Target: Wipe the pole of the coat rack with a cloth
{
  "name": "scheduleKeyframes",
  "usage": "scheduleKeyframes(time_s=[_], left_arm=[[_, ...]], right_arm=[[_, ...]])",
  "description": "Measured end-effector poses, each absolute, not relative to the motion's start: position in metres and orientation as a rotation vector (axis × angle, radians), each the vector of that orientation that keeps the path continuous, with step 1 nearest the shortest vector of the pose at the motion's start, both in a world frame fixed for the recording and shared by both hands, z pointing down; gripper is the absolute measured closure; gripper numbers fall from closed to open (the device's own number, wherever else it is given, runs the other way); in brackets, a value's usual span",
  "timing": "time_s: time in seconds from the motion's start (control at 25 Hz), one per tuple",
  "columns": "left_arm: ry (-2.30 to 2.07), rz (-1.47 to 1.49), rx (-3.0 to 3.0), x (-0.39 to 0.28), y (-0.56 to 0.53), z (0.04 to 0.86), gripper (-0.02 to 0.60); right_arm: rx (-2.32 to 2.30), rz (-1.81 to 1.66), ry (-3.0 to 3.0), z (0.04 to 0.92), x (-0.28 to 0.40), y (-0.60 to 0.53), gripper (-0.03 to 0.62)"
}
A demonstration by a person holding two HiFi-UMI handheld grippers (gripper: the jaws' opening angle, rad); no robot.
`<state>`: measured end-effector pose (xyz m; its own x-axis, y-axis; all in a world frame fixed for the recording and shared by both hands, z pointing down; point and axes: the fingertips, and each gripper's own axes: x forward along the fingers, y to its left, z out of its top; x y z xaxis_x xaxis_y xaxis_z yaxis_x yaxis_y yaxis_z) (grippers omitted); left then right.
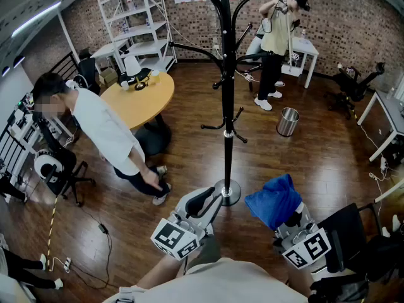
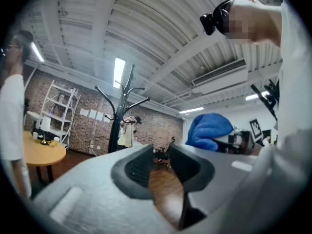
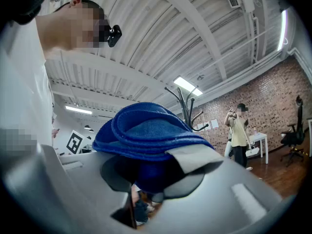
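Note:
A black coat rack (image 1: 228,87) with curved hooks stands on a round base on the wood floor, straight ahead of me. My right gripper (image 1: 285,214) is shut on a folded blue cloth (image 1: 274,199), held low and to the right of the rack's base. That cloth (image 3: 146,135) fills the right gripper view, bunched between the jaws. My left gripper (image 1: 203,201) hangs just left of the base, open, with nothing between its black pads (image 2: 138,166). In the left gripper view the coat rack (image 2: 120,112) stands at a distance.
A person in a white shirt (image 1: 104,131) bends over left of the rack beside a round wooden table (image 1: 139,96). Another person (image 1: 276,40) stands at the back by a white desk. A metal bin (image 1: 287,121) sits right of the rack. Office chairs and shelves line the walls.

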<state>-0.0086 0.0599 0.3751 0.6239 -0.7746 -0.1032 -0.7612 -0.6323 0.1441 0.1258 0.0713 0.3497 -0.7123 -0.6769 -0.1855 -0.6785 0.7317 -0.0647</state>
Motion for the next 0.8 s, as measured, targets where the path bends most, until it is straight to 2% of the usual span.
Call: scheduleKeyframes(time_s=[0.2, 0.4, 0.56, 0.8], left_arm=[[-1.301, -0.248, 2.829, -0.052, -0.030, 0.337, 0.486], [-1.310, -0.260, 2.905, -0.086, -0.090, 0.304, 0.486], [-1.285, -0.239, 2.858, -0.103, -0.129, 0.312, 0.486], [-1.342, -0.361, 2.867, -0.107, -0.148, 0.289, 0.486]], right_arm=[[-1.036, 0.147, 2.750, 0.308, 0.071, -0.024, 0.491], [-1.010, 0.417, 2.702, 0.221, 0.030, -0.115, 0.491], [-1.143, 0.563, 2.628, 0.141, 0.011, -0.180, 0.493], [-1.346, 0.351, 2.559, 0.067, 0.023, -0.247, 0.493]])
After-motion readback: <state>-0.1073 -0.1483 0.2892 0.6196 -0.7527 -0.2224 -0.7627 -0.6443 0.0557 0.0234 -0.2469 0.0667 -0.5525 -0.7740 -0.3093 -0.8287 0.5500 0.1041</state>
